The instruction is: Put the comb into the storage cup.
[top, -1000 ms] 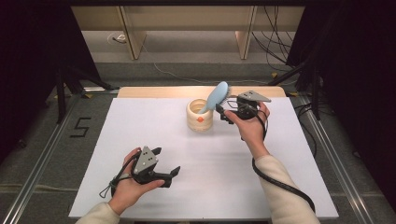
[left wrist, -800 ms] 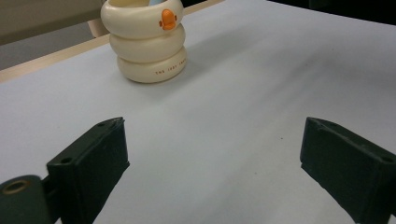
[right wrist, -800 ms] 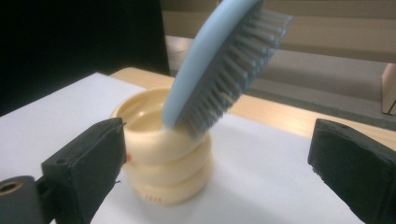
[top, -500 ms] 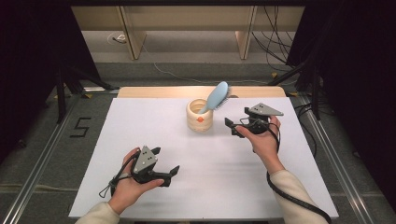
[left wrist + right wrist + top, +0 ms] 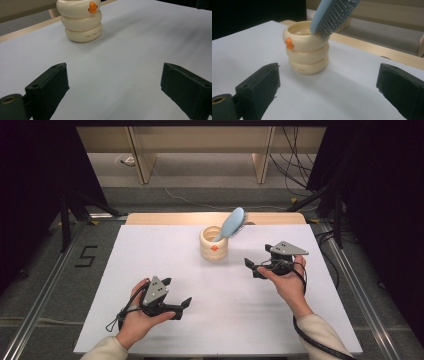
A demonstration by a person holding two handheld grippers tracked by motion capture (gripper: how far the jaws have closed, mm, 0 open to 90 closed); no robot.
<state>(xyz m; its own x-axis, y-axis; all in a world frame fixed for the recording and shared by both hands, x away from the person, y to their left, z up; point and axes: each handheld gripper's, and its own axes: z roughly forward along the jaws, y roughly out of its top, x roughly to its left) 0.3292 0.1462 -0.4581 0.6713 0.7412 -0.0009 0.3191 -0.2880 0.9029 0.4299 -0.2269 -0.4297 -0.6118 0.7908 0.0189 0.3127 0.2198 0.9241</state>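
Both grippers' jaws spread, empty | left gripper [image 5: 176, 306], right gripper [image 5: 255, 268] clear of cup [image 5: 214, 245] | brush [image 5: 230, 224] stands inside | we judge placement done

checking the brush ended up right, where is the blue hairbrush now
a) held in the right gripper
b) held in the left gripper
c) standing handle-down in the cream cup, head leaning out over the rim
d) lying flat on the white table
c: the blue hairbrush stands handle-down in the cream cup, its bristled head leaning out past the rim, and both the right gripper and the left gripper are open and empty.
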